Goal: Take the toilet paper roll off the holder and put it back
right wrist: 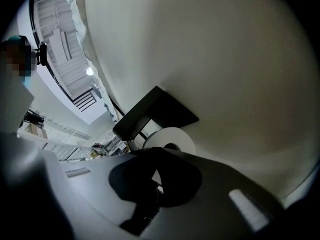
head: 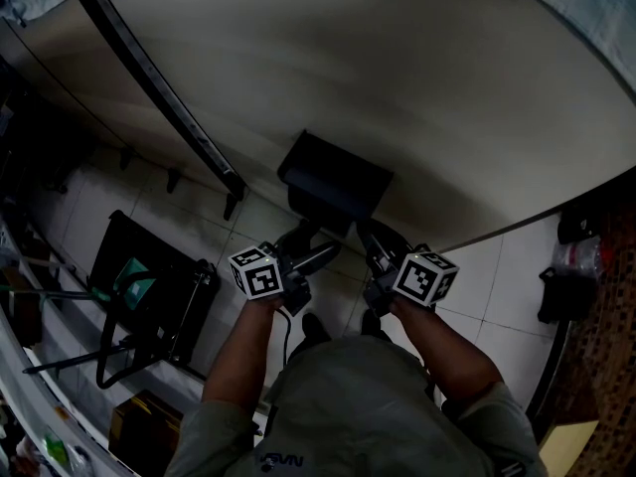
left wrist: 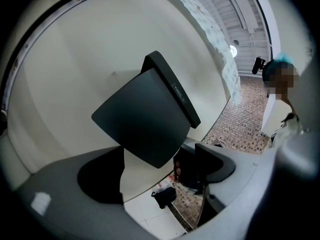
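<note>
Pale wall [head: 397,87] fills most of the head view, and at the centre of the frame sits the black holder cover [head: 333,182], with both tools parked just beneath it. From up here the cover hides the paper entirely.

In the right gripper view the toilet paper roll [right wrist: 175,138] shows, white, at the middle of the frame. It is tucked under the cover and is on the holder, close to the wall. Its round end face and dark core hole are turned towards this camera, so I'd say its long axis runs along the wall and roughly at this tool.

The right gripper [right wrist: 152,169] has its jaws pressed together, and I can see nothing caught between them. The tips sit just below the roll in the frame, near it, though contact I cannot call.

The left gripper [left wrist: 157,169] has its jaws spread wide. The lower corner of the cover hangs above the gap and the pads touch nothing. In its view the roll is out of sight behind the cover.

My read is that the right tool is nearer and has the clear line to the paper. It faces the roll end-on, and those jaws would have to part before any grab.
</note>
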`<action>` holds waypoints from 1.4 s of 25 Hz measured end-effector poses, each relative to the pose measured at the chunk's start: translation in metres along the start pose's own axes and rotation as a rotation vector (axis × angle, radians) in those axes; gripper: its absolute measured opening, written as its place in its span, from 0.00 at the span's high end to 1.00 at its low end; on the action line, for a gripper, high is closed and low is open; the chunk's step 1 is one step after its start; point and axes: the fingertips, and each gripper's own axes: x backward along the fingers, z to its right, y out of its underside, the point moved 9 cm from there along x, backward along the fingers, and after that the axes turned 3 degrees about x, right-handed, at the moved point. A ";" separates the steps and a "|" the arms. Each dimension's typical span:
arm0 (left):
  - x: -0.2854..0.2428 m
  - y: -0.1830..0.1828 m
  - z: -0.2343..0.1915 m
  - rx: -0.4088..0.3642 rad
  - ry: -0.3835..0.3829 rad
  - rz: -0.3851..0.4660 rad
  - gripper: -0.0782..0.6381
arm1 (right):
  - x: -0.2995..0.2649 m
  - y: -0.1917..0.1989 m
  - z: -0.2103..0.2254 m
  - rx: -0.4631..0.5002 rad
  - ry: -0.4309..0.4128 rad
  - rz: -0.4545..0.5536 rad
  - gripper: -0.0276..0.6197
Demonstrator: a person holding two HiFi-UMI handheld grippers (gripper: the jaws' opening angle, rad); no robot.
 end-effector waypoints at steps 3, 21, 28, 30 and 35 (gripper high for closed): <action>0.000 0.000 0.001 -0.002 0.000 -0.001 0.28 | -0.006 0.001 -0.002 0.014 0.010 -0.019 0.96; 0.000 0.001 0.000 -0.001 -0.003 -0.007 0.28 | -0.019 0.001 -0.003 0.101 0.008 -0.061 0.96; 0.007 0.008 0.000 0.011 -0.019 -0.001 0.30 | 0.005 0.002 0.000 0.153 0.103 -0.060 0.96; 0.011 0.009 0.001 0.010 -0.032 0.007 0.32 | 0.012 0.003 -0.002 0.182 0.136 -0.059 0.96; 0.036 0.012 0.014 -0.107 -0.132 0.021 0.56 | 0.032 0.010 -0.017 0.287 0.206 -0.050 0.96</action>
